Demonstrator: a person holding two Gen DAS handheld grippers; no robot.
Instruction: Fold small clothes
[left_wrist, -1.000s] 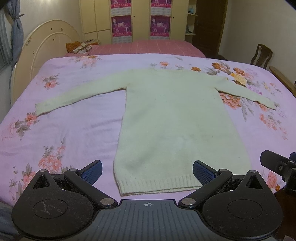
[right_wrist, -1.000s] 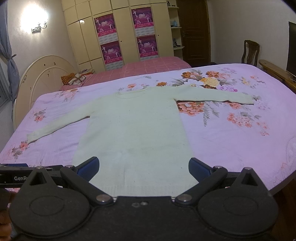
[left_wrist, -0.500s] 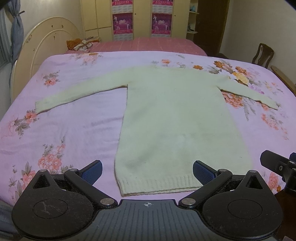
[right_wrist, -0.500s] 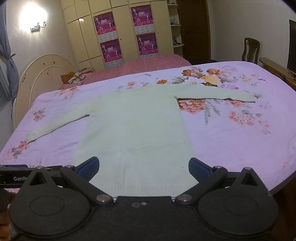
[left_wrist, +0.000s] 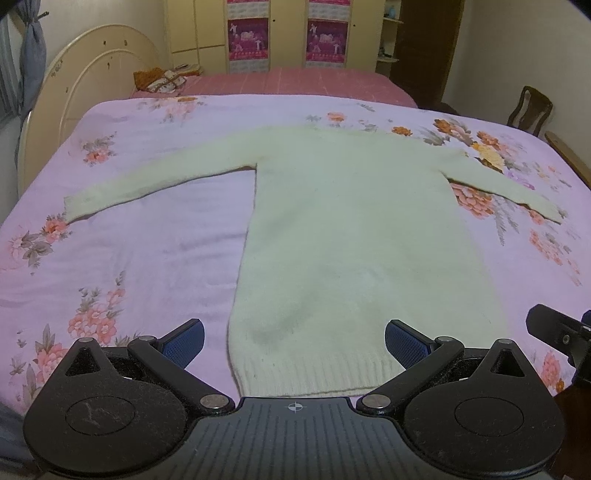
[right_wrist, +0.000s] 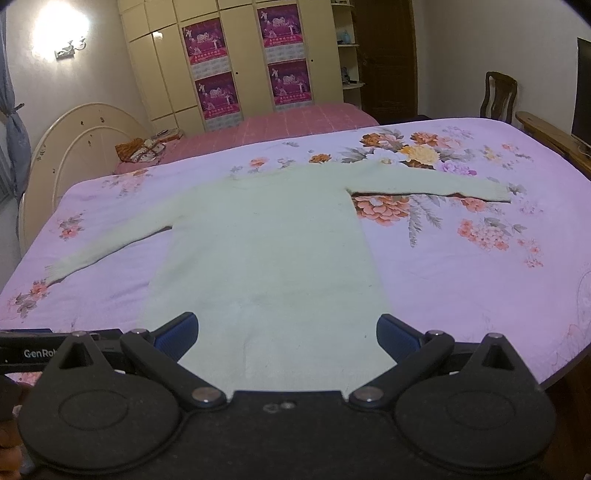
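Observation:
A pale cream long-sleeved sweater (left_wrist: 351, 236) lies flat on the floral purple bedspread (left_wrist: 147, 258), both sleeves spread out, its ribbed hem nearest me. It also shows in the right wrist view (right_wrist: 273, 251). My left gripper (left_wrist: 294, 341) is open and empty, hovering just above the hem's left half. My right gripper (right_wrist: 287, 334) is open and empty, above the hem's right half. Part of the right gripper shows at the right edge of the left wrist view (left_wrist: 561, 328).
A cream headboard (left_wrist: 85, 92) stands at the left of the bed. A second bed with a pink cover (left_wrist: 288, 83) lies behind. A wooden chair (right_wrist: 498, 96) and a wooden footboard rail (right_wrist: 550, 136) stand at the right. Wardrobes line the far wall.
Both grippers have tilted down and crept slightly forward over the bed, so the sweater sits a little lower in both views. The sweater has not moved; both grippers stay open.

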